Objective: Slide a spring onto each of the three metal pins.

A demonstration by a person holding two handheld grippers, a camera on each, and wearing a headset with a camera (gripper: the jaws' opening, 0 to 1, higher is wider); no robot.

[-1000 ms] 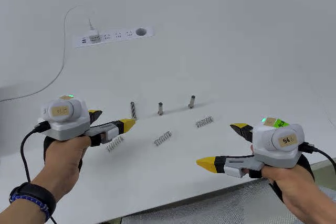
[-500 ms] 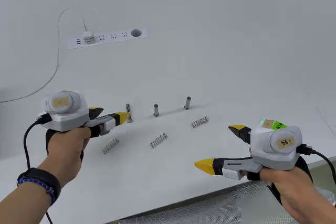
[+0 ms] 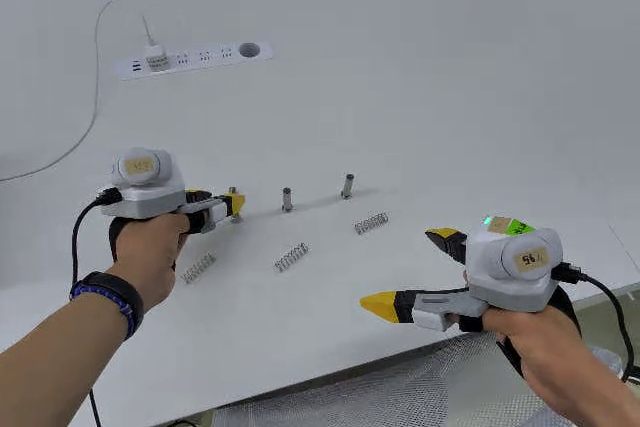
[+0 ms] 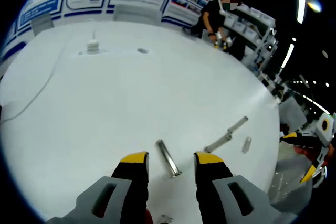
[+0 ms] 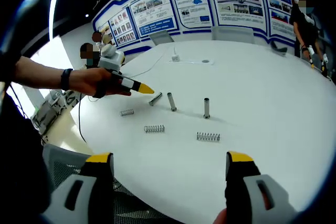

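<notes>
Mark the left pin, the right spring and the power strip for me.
left pin [image 4: 168, 157], left gripper view, middle of its shaft.
right spring [image 5: 208, 137], right gripper view, middle coils.
power strip [image 3: 195, 57], head view, middle of its body.
</notes>
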